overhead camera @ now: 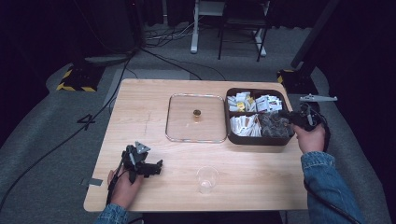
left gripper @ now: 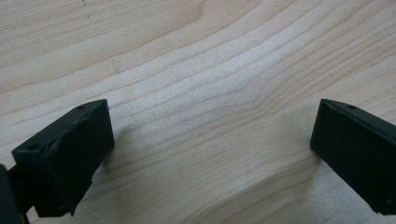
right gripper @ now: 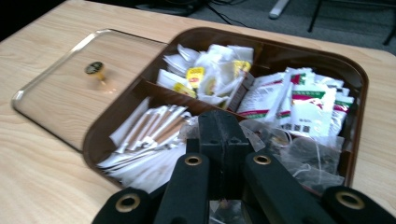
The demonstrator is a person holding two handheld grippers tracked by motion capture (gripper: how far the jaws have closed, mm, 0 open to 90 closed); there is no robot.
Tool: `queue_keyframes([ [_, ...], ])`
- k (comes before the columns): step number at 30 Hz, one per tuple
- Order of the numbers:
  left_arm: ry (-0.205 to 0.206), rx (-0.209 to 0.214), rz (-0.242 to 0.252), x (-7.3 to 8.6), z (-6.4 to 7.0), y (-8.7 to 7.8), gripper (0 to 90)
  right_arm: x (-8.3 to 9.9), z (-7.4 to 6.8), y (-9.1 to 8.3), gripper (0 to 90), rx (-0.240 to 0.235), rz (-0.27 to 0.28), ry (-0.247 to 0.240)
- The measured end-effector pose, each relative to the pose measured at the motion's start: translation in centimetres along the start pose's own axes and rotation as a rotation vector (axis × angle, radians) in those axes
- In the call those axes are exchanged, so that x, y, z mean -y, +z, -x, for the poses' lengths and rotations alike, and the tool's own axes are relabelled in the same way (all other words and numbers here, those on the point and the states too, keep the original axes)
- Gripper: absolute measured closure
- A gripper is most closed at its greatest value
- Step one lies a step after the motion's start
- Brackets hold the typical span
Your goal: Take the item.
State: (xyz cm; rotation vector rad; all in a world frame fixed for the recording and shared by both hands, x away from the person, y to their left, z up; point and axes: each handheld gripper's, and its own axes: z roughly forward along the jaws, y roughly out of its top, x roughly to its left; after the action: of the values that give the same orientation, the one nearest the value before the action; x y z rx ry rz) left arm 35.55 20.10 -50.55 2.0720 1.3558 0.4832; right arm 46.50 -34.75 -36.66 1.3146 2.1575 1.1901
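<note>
A brown box (overhead camera: 254,141) with four compartments sits at the table's right side. My right gripper (overhead camera: 286,116) reaches in from the right over its near-right compartment of clear-wrapped tea bags (overhead camera: 275,126). In the right gripper view the jaws of that gripper (right gripper: 223,120) are pressed together, low among those tea bags (right gripper: 308,158), with a clear packet's edge at their tips. My left gripper (overhead camera: 156,168) rests on the wood at the front left. It stands open (left gripper: 212,144) with bare table between its fingers.
The box's clear lid (overhead camera: 182,130) with a small knob (overhead camera: 197,113) lies flat just left of the box. A clear plastic cup (overhead camera: 207,178) stands upright near the front edge. White sachets (right gripper: 144,130) and printed packets (right gripper: 303,100) fill other compartments.
</note>
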Motion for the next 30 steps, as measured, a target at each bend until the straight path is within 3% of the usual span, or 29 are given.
queue_keyframes([
  [4, 0.0, 0.0, 0.0, 0.0, 0.0, 0.0, 0.0, -0.3, -0.7, -0.6, 90.0, -0.025, 0.012, -0.016],
  [15, 0.0, 0.0, 0.0, 0.0, 0.0, 0.0, 0.0, -1.1, -4.5, -2.4, 90.0, -0.142, 0.043, -0.096],
  [18, 0.0, 0.0, 0.0, 0.0, 0.0, 0.0, 0.0, -1.2, -6.4, -2.9, 90.0, -0.2, 0.044, -0.137],
  [22, 0.0, 0.0, 0.0, 0.0, 0.0, 0.0, 0.0, -1.3, -8.1, -3.3, 90.0, -0.237, 0.047, -0.178],
  [25, 0.0, 0.0, 0.0, 0.0, 0.0, 0.0, 0.0, -1.4, -10.4, -3.6, 90.0, -0.284, 0.052, -0.233],
  [30, 0.0, 0.0, 0.0, 0.0, 0.0, 0.0, 0.0, -1.4, -12.4, -3.8, 90.0, -0.33, 0.054, -0.266],
])
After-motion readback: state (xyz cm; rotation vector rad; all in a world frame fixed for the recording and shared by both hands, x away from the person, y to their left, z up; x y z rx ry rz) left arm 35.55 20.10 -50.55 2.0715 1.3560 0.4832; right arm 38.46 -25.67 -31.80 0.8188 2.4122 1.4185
